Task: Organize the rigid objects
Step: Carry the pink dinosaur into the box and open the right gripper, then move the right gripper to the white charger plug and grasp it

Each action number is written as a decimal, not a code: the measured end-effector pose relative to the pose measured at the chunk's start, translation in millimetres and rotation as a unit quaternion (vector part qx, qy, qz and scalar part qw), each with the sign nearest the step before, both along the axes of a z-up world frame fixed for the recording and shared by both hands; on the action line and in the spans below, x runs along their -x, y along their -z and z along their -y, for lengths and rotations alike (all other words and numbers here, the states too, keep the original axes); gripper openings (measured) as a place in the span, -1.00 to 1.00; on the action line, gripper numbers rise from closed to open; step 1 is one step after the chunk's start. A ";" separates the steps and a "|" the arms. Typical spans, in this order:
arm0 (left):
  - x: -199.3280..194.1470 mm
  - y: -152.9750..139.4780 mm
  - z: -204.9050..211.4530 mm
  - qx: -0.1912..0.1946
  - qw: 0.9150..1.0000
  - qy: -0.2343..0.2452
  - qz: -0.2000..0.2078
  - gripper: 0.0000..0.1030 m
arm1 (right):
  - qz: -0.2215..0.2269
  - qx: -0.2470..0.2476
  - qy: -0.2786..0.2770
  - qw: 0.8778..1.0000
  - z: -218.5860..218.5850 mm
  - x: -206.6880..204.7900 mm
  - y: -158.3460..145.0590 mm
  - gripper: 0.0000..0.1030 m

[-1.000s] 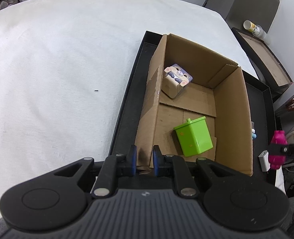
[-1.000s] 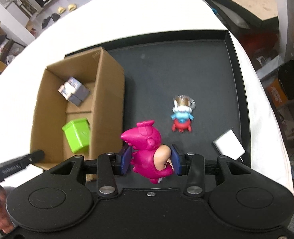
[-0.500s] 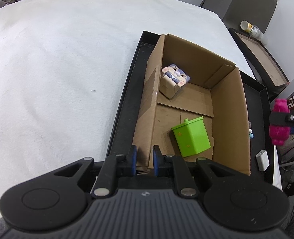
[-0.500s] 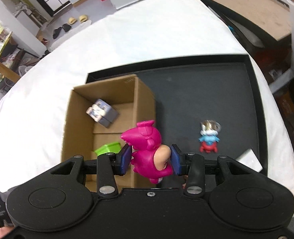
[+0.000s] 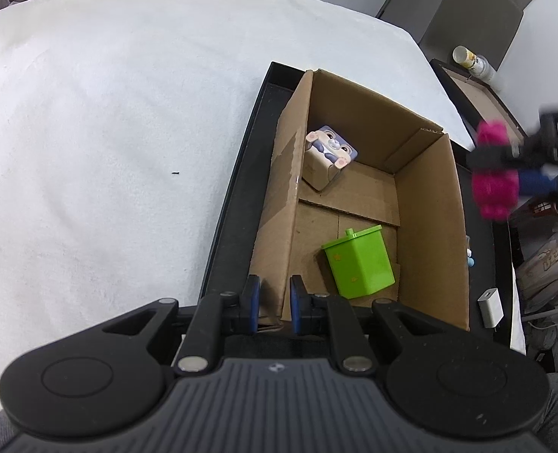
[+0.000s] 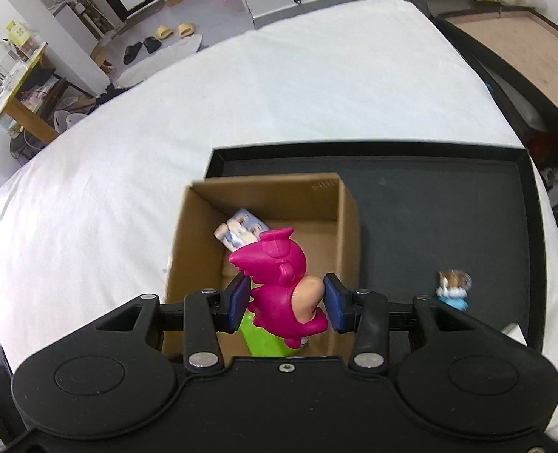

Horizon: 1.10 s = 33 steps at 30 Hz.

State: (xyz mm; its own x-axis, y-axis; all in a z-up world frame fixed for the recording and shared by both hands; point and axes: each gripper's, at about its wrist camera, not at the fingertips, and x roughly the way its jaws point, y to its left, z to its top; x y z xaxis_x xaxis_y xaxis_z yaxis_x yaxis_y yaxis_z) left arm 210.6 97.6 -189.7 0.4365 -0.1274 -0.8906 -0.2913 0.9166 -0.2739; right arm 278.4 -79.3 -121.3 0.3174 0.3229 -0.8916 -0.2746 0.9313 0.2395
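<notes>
My right gripper (image 6: 286, 304) is shut on a pink winged toy figure (image 6: 282, 283) and holds it in the air over the open cardboard box (image 6: 348, 222). The figure also shows, blurred, at the right of the left wrist view (image 5: 492, 185). My left gripper (image 5: 273, 304) is shut on the near left wall of the box (image 5: 279, 226). Inside the box lie a green lidded container (image 5: 360, 262) and a cube with a cartoon rabbit face (image 5: 326, 156).
The box stands in a shallow black tray (image 6: 449, 204) on a white cloth-covered table (image 5: 108, 151). A small blue and red figure (image 6: 452, 288) and a white charger block (image 5: 490, 307) lie on the tray right of the box.
My right gripper has lifted the pink figure and carried it left, from over the tray to over the box. My left gripper has kept its hold on the box wall.
</notes>
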 end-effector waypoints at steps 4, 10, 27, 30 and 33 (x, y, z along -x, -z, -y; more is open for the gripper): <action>0.6 -0.4 -2.2 0.004 1.000 -0.003 0.002 -0.71 | 0.036 -0.021 0.010 0.999 -5.4 -4.3 -17.1 0.16; 0.5 -0.1 -2.1 0.005 1.000 -0.002 0.002 -0.71 | 0.041 -0.016 0.014 0.999 2.6 0.7 -20.2 0.28; 1.4 -0.9 -0.1 -0.001 1.000 -0.004 0.003 -0.71 | 0.018 -0.004 0.024 1.000 43.1 13.5 -8.1 0.42; 1.3 -1.5 1.3 -0.005 1.000 -0.003 0.003 -0.71 | 0.015 -0.001 0.028 0.999 52.0 15.1 -5.6 0.42; 1.4 -1.7 2.3 -0.009 1.000 -0.003 0.002 -0.71 | 0.013 -0.002 0.033 0.999 60.9 17.1 -4.2 0.42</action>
State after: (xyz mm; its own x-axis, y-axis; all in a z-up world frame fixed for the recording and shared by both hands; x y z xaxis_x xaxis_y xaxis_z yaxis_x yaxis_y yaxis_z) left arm 209.2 95.4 -188.0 0.4411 -0.1098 -0.8907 -0.2952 0.9195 -0.2595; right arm 261.3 -140.2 -117.1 0.3609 0.3047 -0.8814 -0.2198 0.9463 0.2371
